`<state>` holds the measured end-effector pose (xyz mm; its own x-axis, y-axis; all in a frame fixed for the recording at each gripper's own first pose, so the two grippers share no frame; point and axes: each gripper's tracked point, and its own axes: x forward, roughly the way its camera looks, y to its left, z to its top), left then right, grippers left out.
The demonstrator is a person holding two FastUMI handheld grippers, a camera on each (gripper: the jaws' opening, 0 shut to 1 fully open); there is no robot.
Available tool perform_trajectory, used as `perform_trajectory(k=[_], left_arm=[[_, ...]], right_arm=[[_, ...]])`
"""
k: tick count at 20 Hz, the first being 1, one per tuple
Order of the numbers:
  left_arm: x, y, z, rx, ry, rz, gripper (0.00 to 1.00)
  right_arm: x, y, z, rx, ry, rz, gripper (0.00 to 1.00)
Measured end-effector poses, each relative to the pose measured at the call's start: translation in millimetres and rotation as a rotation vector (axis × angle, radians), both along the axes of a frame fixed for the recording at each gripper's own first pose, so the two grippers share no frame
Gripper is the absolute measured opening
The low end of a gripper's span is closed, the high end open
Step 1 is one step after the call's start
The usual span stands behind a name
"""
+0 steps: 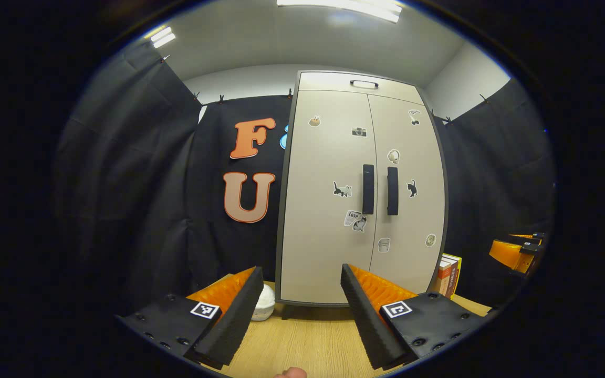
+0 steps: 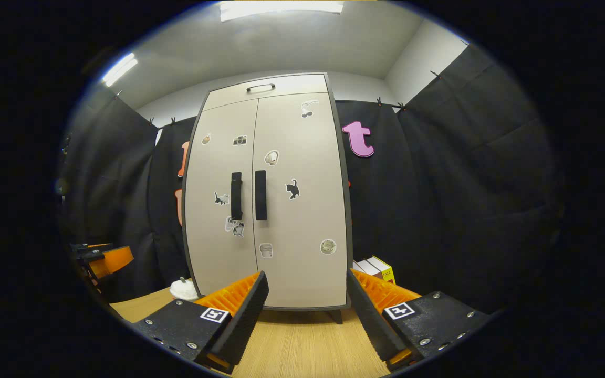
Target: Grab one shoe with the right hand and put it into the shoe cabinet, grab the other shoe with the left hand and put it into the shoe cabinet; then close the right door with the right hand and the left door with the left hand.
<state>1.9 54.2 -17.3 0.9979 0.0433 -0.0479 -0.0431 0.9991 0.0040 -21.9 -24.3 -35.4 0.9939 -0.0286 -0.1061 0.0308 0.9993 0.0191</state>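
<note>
The shoe cabinet [image 1: 334,220] [image 2: 281,220] stands on the wooden table with both beige doors shut, two dark vertical handles [image 1: 379,190] [image 2: 248,195] side by side at the middle seam. My left gripper [image 1: 300,325] is open in front of the left door, with nothing between its fingers. My right gripper [image 2: 308,320] is open in front of the right door, also with nothing in it. The right gripper [image 1: 518,252] shows at the right edge of the left gripper view. The left gripper [image 2: 100,260] shows at the left edge of the right gripper view.
A white round object [image 1: 263,307] [image 2: 184,289] lies on the table at the cabinet's left foot. Books [image 1: 449,275] [image 2: 376,269] stand at its right side. The wooden tabletop [image 1: 302,346] [image 2: 302,346] runs up to the cabinet. Black cloth walls close the booth around.
</note>
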Motion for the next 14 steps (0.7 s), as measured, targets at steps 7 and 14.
perform_trajectory(k=[7,14], left_arm=[[-2.4,-1.6,-1.8,-0.006,0.006,0.0,0.96],[-2.7,-0.8,-2.0,-0.009,0.006,0.003,0.96]], right_arm=[[-2.9,-2.1,-0.3,-0.002,0.003,-0.002,0.92],[-2.3,-1.7,-6.2,-0.002,0.011,-0.002,0.92]])
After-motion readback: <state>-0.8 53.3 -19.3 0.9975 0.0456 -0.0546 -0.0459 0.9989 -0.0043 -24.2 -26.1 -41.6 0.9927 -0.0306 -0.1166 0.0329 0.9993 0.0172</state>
